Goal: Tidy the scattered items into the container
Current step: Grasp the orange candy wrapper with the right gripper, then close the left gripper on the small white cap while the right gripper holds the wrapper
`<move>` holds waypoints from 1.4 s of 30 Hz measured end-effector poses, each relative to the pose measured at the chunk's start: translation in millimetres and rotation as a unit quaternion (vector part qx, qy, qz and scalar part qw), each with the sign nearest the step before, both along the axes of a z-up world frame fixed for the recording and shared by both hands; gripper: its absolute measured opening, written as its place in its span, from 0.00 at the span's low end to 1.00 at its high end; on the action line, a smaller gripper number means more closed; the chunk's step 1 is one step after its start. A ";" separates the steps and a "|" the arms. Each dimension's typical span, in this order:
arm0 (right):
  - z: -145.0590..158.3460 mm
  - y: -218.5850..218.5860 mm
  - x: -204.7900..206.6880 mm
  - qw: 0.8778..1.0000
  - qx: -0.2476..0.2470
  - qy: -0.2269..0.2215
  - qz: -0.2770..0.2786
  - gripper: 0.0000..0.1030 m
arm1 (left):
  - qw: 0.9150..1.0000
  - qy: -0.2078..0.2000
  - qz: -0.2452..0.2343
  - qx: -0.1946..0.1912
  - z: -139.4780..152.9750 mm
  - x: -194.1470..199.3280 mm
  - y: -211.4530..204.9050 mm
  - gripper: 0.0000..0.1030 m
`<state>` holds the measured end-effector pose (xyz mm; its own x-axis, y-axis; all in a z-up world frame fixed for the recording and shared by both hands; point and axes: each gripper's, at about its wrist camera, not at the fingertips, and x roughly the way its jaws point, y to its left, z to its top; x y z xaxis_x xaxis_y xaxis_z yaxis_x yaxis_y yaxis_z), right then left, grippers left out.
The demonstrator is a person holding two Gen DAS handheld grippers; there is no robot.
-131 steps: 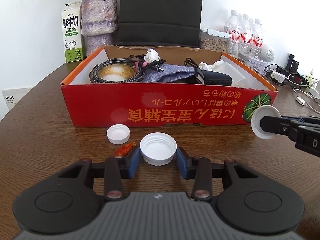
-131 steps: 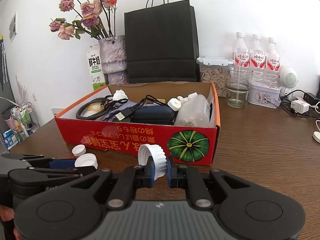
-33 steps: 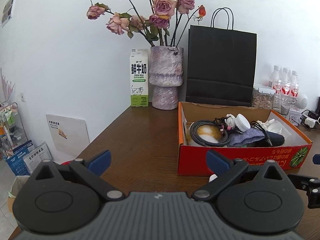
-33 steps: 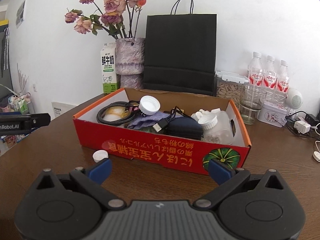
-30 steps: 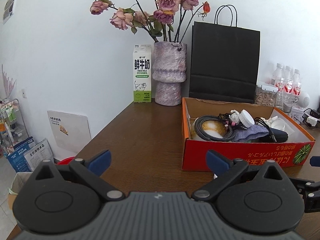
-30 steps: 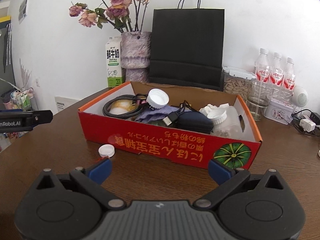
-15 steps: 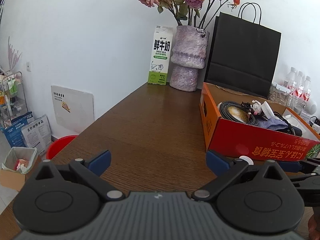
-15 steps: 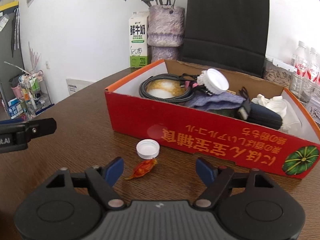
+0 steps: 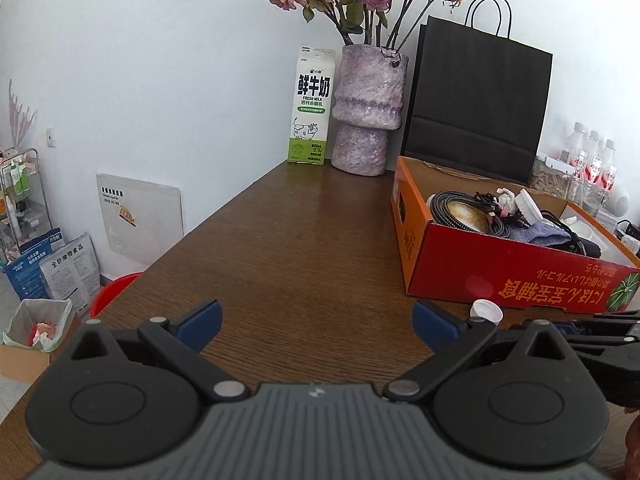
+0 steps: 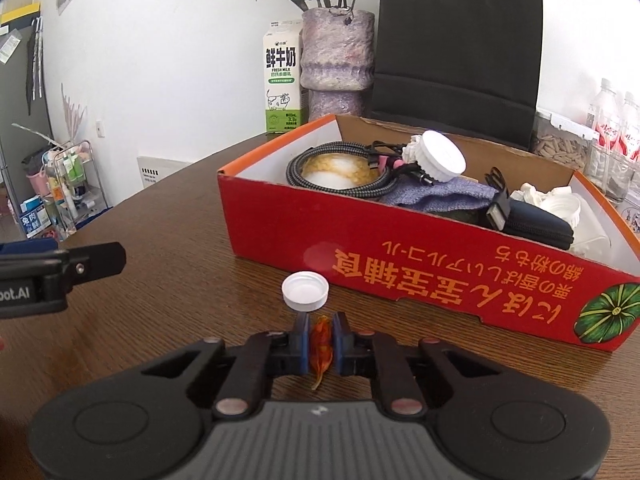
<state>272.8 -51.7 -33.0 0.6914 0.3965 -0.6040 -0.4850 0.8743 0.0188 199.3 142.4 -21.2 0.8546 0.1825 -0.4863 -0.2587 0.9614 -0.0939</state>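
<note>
Orange wrapper (image 10: 321,342) half-hidden between jaws

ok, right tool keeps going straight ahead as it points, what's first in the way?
The small white plastic bottle cap on the wooden table, directly ahead of the right tool, which is shut on the orange crumpled wrapper. Behind the cap comes the red cardboard box wall. If the tool sits higher than the cap, the box comes first.

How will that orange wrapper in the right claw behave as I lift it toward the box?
The orange wrapper looks thin and crinkled, so it is probably very light and floppy. The right claw is shut on its middle while a tail hangs free below, which may flap or bend. Its glossy film could slip, so keep the squeeze until it is over the red box.
</note>
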 end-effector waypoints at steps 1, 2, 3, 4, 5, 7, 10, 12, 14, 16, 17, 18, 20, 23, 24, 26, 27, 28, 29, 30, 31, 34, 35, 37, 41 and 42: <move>1.4 -2.5 -0.6 1.000 0.004 -0.002 0.000 0.10 | 1.000 0.002 -0.002 -0.002 -0.6 1.0 -0.8 1.00; 3.1 -5.7 -1.5 1.000 0.008 -0.004 0.000 0.10 | 1.000 0.005 -0.004 -0.004 -1.5 2.2 -1.9 1.00; 4.8 -9.3 -2.0 1.000 0.012 -0.006 -0.001 0.10 | 1.000 0.009 -0.007 -0.006 -2.2 3.6 -3.5 1.00; 6.2 -13.4 -2.8 1.000 0.016 -0.008 -0.004 0.10 | 1.000 0.012 -0.010 -0.006 -2.6 4.7 -5.7 1.00; 7.2 -18.0 -3.3 1.000 0.019 -0.009 -0.006 0.10 | 1.000 0.014 -0.012 -0.005 -2.7 5.6 -8.7 1.00; 8.7 -28.8 -3.1 1.000 0.025 -0.011 -0.014 0.10 | 1.000 0.017 -0.015 -0.003 -2.3 7.3 -15.9 1.00; 10.7 -46.9 -1.8 0.999 0.036 -0.013 -0.028 0.10 | 0.999 0.022 -0.029 -0.002 -0.9 12.6 -30.5 1.00; 12.9 -60.3 -0.4 0.998 0.044 -0.016 -0.039 0.10 | 0.999 0.028 -0.039 0.006 -0.1 17.8 -42.7 1.00; 14.7 -72.2 0.9 0.997 0.050 -0.020 -0.048 0.10 | 0.998 0.032 -0.048 0.013 0.7 22.9 -54.0 1.00; 16.4 -84.6 2.7 0.997 0.054 -0.025 -0.056 0.10 | 0.998 0.037 -0.057 0.017 1.7 29.3 -65.3 1.00; 17.0 -90.6 3.5 0.996 0.054 -0.027 -0.060 0.10 | 0.997 0.039 -0.059 0.018 2.2 32.5 -69.8 1.00; 17.3 -96.3 4.3 0.996 0.055 -0.029 -0.063 0.10 | 0.997 0.043 -0.062 0.019 2.6 36.5 -74.5 1.00; 17.7 -107.7 6.2 0.996 0.054 -0.033 -0.069 0.10 | 0.996 0.048 -0.066 0.020 3.2 43.2 -83.2 1.00; 18.4 -122.6 7.2 0.995 0.053 -0.038 -0.076 0.10 | 0.996 0.051 -0.065 0.021 3.0 53.3 -95.0 1.00; 18.6 -127.2 7.4 0.995 0.052 -0.041 -0.079 0.10 | 0.996 0.054 -0.063 0.019 2.5 57.3 -98.5 1.00; 19.1 -135.3 6.8 0.994 0.053 -0.045 -0.083 0.10 | 0.997 0.059 -0.055 0.008 1.6 66.3 -103.8 1.00; 19.0 -138.0 7.1 0.994 0.053 -0.046 -0.085 0.10 | 0.997 0.061 -0.048 0.002 0.8 70.8 -106.6 1.00; 18.4 -139.9 7.6 0.994 0.052 -0.047 -0.086 0.10 | 0.997 0.061 -0.044 -0.001 0.1 74.8 -109.7 0.99; 17.9 -141.4 7.8 0.994 0.050 -0.048 -0.087 0.10 | 0.997 0.061 -0.043 -0.001 -0.8 78.2 -113.0 0.96; 17.2 -142.8 8.3 0.994 0.048 -0.049 -0.087 0.10 | 0.997 0.062 -0.043 0.001 -2.0 81.4 -116.3 0.95; 16.5 -143.7 8.8 0.994 0.046 -0.049 -0.087 0.10 | 0.997 0.067 -0.043 0.005 -3.7 85.1 -119.2 0.91; 14.6 -149.0 9.9 0.993 0.040 -0.050 -0.094 0.10 | 0.996 0.076 -0.050 0.011 -9.5 92.3 -123.8 0.82; 14.6 -149.0 9.9 0.993 0.040 -0.050 -0.094 0.10 | 0.995 0.080 -0.049 0.015 -11.4 94.0 -124.3 0.76; 14.1 -151.8 10.8 0.993 0.039 -0.051 -0.099 0.10 | 0.995 0.089 -0.050 0.016 -15.6 96.3 -123.5 0.70; 11.0 -153.7 13.8 0.993 0.038 -0.045 -0.105 0.10 | 0.994 0.091 -0.055 0.014 -18.1 96.8 -121.4 0.56; 10.2 -153.6 14.4 0.993 0.037 -0.043 -0.106 0.10 | 0.994 0.091 -0.057 0.011 -18.0 96.9 -120.7 0.56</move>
<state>287.2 -205.4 -22.9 0.8121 0.2776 -0.5133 -0.2934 0.9546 0.0521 296.2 21.7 -39.1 0.7682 0.1015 -0.6321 -0.1590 0.9867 -0.0349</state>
